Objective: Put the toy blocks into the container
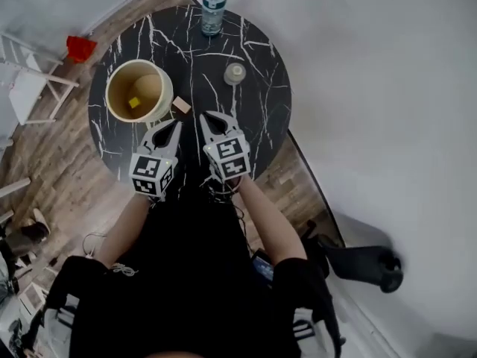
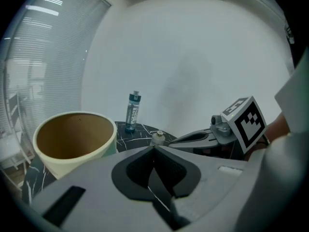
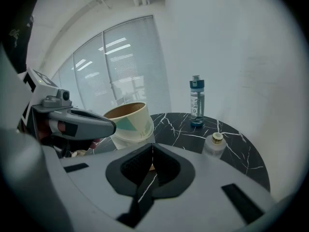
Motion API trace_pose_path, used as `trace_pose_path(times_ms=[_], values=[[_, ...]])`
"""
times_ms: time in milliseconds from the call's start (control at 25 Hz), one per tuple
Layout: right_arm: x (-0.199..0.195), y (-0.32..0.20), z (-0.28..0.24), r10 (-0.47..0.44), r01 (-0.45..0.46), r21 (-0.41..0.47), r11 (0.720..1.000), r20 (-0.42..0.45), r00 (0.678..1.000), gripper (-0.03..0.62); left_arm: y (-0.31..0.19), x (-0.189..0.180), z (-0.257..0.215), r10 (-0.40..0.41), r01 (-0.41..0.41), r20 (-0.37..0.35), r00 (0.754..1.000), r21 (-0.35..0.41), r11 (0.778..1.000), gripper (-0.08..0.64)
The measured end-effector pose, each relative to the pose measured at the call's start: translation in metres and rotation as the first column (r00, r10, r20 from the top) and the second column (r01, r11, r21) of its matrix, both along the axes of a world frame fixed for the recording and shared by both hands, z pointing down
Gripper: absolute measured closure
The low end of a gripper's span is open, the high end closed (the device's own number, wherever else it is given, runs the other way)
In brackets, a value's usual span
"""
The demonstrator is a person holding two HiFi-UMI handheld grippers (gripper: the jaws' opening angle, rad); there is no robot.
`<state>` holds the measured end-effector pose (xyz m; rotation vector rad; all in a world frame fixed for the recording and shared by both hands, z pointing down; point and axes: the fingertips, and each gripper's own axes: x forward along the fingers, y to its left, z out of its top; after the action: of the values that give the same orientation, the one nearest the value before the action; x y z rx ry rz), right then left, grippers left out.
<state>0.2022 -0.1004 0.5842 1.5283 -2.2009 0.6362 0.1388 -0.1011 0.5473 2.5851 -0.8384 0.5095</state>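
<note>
**Head view: one block in the tub, one still out on the table**

Head view shows a round black table (image 1: 253, 118) veined with white. A cream tub (image 1: 165, 95), the container for this job, stands near the table's left edge. A small yellow block (image 1: 134, 102) already lies on the tub's floor. A tan block (image 1: 181, 106) lies on the tabletop just beside the tub, on the side toward the table's middle; whether it touches the tub's wall cannot be told. No other blocks show, so I judge the task partly done, with this one piece left to lift in.

The left gripper (image 1: 176, 125) and the right gripper (image 1: 205, 119) sit side by side over the near half of the table, tips pointing toward the tan block. In each gripper's own view the fingers are pressed together with nothing between them, so neither holds anything. The fingers would have to part before either could pick up the block.

A clear water bottle (image 1: 213, 10) stands at the far edge, and a small capped jar (image 1: 235, 73) sits toward the right of the middle.

The bottle has a label, but its print is too small to read. A teal patch shows on the tub's side in the right gripper view, with no legible words. The cubes on the grippers bear only black-and-white square patterns.
</note>
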Motion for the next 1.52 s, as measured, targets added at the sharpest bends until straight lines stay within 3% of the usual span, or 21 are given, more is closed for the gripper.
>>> trace_pose_path(times_ms=[240, 480, 760, 880, 1160, 1520], values=[[-0.011, -0.015, 0.025, -0.156, 0.154, -0.066, 0.986, -0.019, 0.988, 0.595, -0.002, -0.025, 0.037, -0.184, 0.186, 0.04, 0.982, -0.059, 0.981, 0.561], [-0.031, -0.026, 0.06, -0.283, 0.272, -0.132, 0.953, -0.072, 0.956, 0.594, 0.002, -0.07, 0.074, -0.356, 0.361, 0.07, 0.932, -0.111, 0.926, 0.561], [-0.043, -0.032, 0.097, -0.368, 0.338, -0.2, 0.92, -0.138, 0.92, 0.592, 0.016, -0.111, 0.108, -0.479, 0.488, 0.089, 0.873, -0.155, 0.859, 0.561], [-0.044, -0.037, 0.107, -0.368, 0.332, -0.218, 0.918, -0.154, 0.917, 0.495, 0.021, -0.121, 0.117, -0.506, 0.514, 0.09, 0.858, -0.169, 0.841, 0.561], [-0.05, -0.044, 0.128, -0.361, 0.313, -0.254, 0.915, -0.17, 0.917, 0.441, 0.026, -0.131, 0.122, -0.519, 0.527, 0.088, 0.85, -0.178, 0.831, 0.561], [-0.047, -0.052, 0.149, -0.295, 0.237, -0.297, 0.925, -0.166, 0.941, 0.363, 0.032, -0.145, 0.116, -0.48, 0.491, 0.104, 0.871, -0.161, 0.856, 0.561]])
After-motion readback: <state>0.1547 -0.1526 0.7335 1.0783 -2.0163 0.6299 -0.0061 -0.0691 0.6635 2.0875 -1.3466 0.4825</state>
